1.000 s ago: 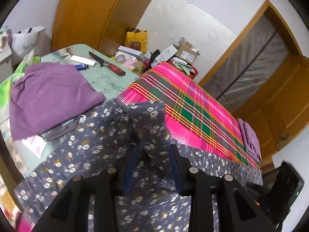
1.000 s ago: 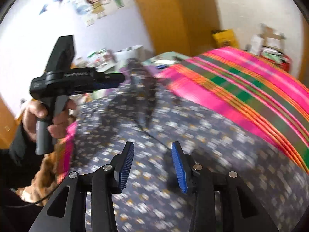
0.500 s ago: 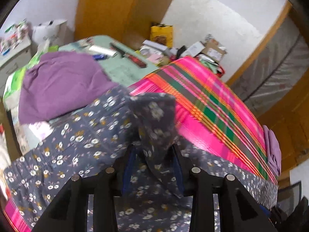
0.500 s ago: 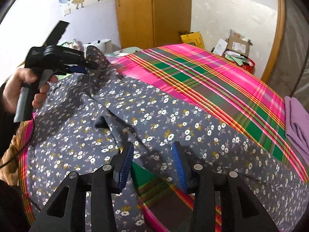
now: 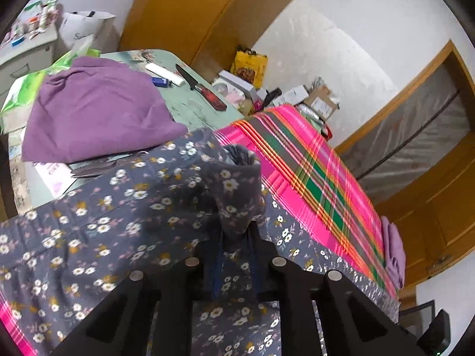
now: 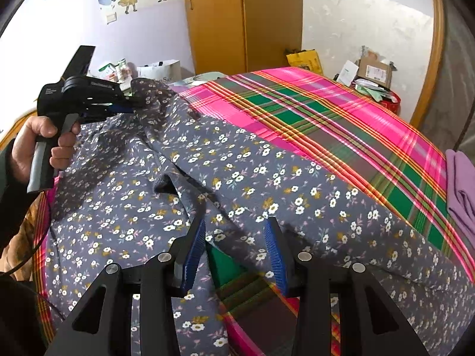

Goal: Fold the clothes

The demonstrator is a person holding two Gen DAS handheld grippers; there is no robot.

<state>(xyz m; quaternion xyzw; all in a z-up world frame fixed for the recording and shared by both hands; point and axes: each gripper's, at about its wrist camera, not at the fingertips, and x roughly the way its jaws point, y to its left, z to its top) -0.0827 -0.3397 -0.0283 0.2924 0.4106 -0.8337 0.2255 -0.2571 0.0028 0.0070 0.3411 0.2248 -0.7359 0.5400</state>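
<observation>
A grey floral garment (image 5: 118,222) lies spread over the near side of a bed with a pink and green plaid cover (image 6: 341,118). My left gripper (image 5: 236,237) has a bunched fold of this garment between its jaws, which are closing on it. In the right wrist view a hand (image 6: 44,145) holds that left gripper (image 6: 130,107) at the far left, with the cloth lifted into a peak. My right gripper (image 6: 234,246) hovers open over the floral garment (image 6: 267,184) near its front edge, blue pads apart, nothing pinched.
A crumpled purple garment (image 5: 95,112) lies on a green side table (image 5: 190,109) beside a knife (image 5: 204,90) and small items. A folded purple cloth (image 6: 463,190) sits at the bed's far right. Boxes and bags (image 6: 374,71) crowd the floor by the wall.
The left jaws have narrowed onto the fold of floral cloth, and that gripper has sunk a little. The right gripper swung across the bed earlier and has held still since.
</observation>
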